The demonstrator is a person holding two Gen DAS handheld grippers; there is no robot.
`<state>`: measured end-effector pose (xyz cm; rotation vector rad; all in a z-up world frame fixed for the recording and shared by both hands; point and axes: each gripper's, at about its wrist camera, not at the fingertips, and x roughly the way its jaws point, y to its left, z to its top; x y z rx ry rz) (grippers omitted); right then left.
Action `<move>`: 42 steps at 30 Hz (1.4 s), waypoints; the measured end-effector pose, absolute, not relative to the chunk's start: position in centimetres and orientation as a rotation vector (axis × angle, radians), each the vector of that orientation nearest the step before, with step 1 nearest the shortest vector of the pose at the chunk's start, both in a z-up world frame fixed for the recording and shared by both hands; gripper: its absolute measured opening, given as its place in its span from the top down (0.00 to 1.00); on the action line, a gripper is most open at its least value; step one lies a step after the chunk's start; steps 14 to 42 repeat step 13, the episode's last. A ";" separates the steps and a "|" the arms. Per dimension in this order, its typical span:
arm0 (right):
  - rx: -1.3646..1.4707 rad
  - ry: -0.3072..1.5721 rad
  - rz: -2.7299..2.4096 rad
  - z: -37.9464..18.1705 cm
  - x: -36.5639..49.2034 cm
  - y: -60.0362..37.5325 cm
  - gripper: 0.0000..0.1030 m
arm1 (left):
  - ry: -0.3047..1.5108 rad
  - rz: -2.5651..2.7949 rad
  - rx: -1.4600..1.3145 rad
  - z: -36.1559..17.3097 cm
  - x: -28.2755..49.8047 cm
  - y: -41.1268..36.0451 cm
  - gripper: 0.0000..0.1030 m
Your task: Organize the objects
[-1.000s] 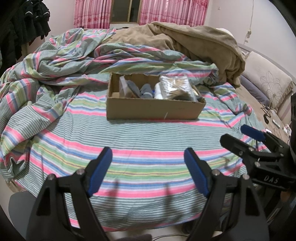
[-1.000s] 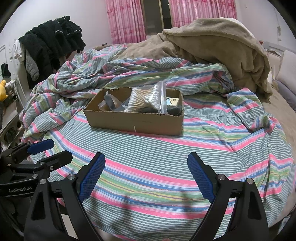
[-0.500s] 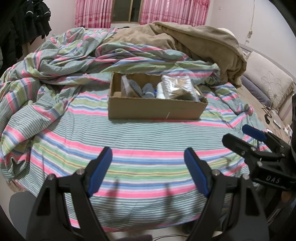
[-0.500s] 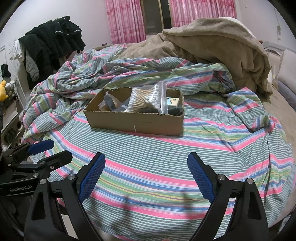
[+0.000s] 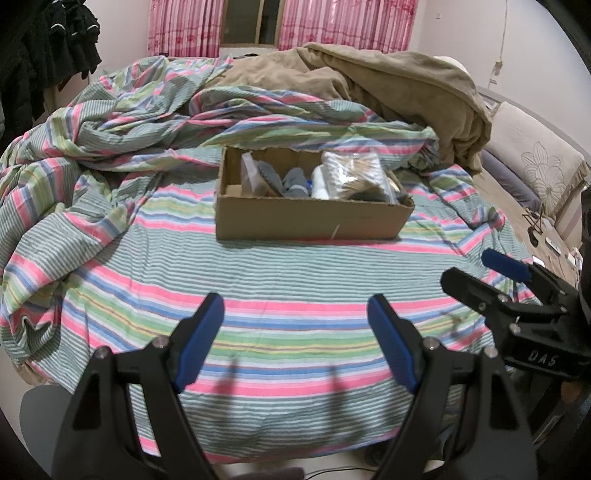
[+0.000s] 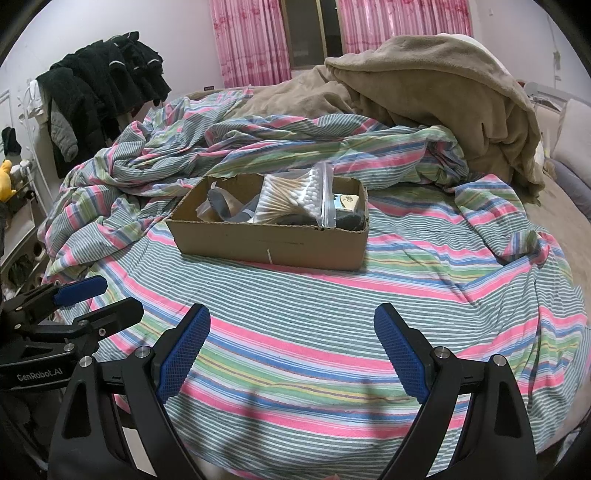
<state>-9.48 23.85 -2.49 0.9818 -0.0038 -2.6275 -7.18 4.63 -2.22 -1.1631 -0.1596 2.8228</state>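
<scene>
A shallow cardboard box (image 5: 310, 218) (image 6: 269, 242) sits on the striped bedspread, well ahead of both grippers. It holds a clear zip bag of cotton swabs (image 6: 291, 199) (image 5: 354, 177), grey items (image 5: 295, 182) and other small things. My left gripper (image 5: 295, 339) is open and empty, low over the bed's near edge. My right gripper (image 6: 291, 345) is open and empty, beside it to the right. Each gripper shows in the other's view: the right gripper (image 5: 491, 273) and the left gripper (image 6: 99, 301).
A rumpled striped duvet (image 6: 258, 136) and a tan blanket (image 6: 443, 88) are heaped behind the box. Dark clothes (image 6: 96, 92) hang at the left. A cushioned headboard or sofa (image 5: 535, 166) is at the right. Pink curtains (image 5: 332, 22) hang behind.
Both grippers stay open and almost still. The left wrist view has shifted slightly, so the box sits a touch further right and lower.
</scene>
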 end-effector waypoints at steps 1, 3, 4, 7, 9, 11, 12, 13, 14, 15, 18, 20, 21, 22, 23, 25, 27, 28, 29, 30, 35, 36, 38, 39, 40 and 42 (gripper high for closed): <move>0.980 -0.003 -2.627 -2.4 -9.5 23.8 0.10 | -0.158 2.822 -1.162 -2.2 -7.2 4.6 0.21; 0.979 -0.003 -2.628 -2.4 -9.6 23.8 0.10 | -0.160 2.822 -1.162 -2.1 -7.3 4.5 0.21; 0.981 -0.005 -2.627 -2.4 -9.6 23.8 0.10 | -0.162 2.821 -1.163 -2.1 -7.3 4.5 0.21; 0.982 -0.004 -2.626 -2.3 -9.6 23.7 0.10 | -0.156 2.825 -1.158 -2.1 -7.3 4.5 0.21; 0.978 -0.005 -2.625 -2.4 -9.5 23.8 0.10 | -0.154 2.824 -1.154 -2.1 -7.2 4.5 0.21; 0.975 -0.001 -2.624 -2.3 -9.6 23.6 0.10 | -0.143 2.821 -1.140 -2.1 -7.1 4.6 0.21; 0.976 -0.002 -2.623 -2.4 -9.6 23.5 0.10 | -0.143 2.819 -1.137 -2.1 -7.1 4.6 0.21; 0.975 -0.001 -2.621 -2.4 -9.7 23.4 0.10 | -0.147 2.813 -1.140 -2.2 -7.1 4.6 0.21; 0.975 -0.001 -2.621 -2.4 -9.7 23.4 0.10 | -0.147 2.813 -1.140 -2.2 -7.1 4.6 0.21; 0.975 -0.001 -2.621 -2.4 -9.7 23.4 0.10 | -0.147 2.813 -1.140 -2.2 -7.1 4.6 0.21; 0.975 -0.001 -2.621 -2.4 -9.7 23.4 0.10 | -0.147 2.813 -1.140 -2.2 -7.1 4.6 0.21; 0.975 -0.001 -2.621 -2.4 -9.7 23.4 0.10 | -0.147 2.813 -1.140 -2.2 -7.1 4.6 0.21; 0.975 -0.001 -2.621 -2.4 -9.7 23.4 0.10 | -0.147 2.813 -1.140 -2.2 -7.1 4.6 0.21; 0.975 -0.001 -2.621 -2.4 -9.7 23.4 0.10 | -0.147 2.813 -1.140 -2.2 -7.1 4.6 0.21; 0.975 -0.001 -2.621 -2.4 -9.7 23.4 0.10 | -0.147 2.813 -1.140 -2.2 -7.1 4.6 0.21; 0.975 -0.001 -2.621 -2.4 -9.7 23.4 0.10 | -0.147 2.813 -1.140 -2.2 -7.1 4.6 0.21; 0.975 -0.001 -2.621 -2.4 -9.7 23.4 0.10 | -0.147 2.813 -1.140 -2.2 -7.1 4.6 0.21; 0.975 -0.001 -2.621 -2.4 -9.7 23.4 0.10 | -0.147 2.813 -1.140 -2.2 -7.1 4.6 0.21; 0.975 -0.001 -2.621 -2.4 -9.7 23.4 0.10 | -0.147 2.813 -1.140 -2.2 -7.1 4.6 0.21; 0.975 -0.001 -2.621 -2.4 -9.7 23.4 0.10 | -0.147 2.813 -1.140 -2.2 -7.1 4.6 0.21; 0.975 -0.001 -2.621 -2.4 -9.7 23.4 0.10 | -0.147 2.813 -1.140 -2.2 -7.1 4.6 0.21; 0.975 -0.001 -2.621 -2.4 -9.7 23.4 0.10 | -0.147 2.813 -1.140 -2.2 -7.1 4.6 0.21; 0.975 -0.001 -2.621 -2.4 -9.7 23.4 0.10 | -0.147 2.813 -1.140 -2.2 -7.1 4.6 0.21; 0.975 -0.001 -2.621 -2.4 -9.7 23.4 0.10 | -0.147 2.813 -1.140 -2.2 -7.1 4.6 0.21; 0.975 -0.001 -2.621 -2.4 -9.7 23.4 0.10 | -0.147 2.813 -1.140 -2.2 -7.1 4.6 0.21; 0.975 -0.001 -2.621 -2.4 -9.7 23.4 0.10 | -0.147 2.813 -1.140 -2.2 -7.1 4.6 0.21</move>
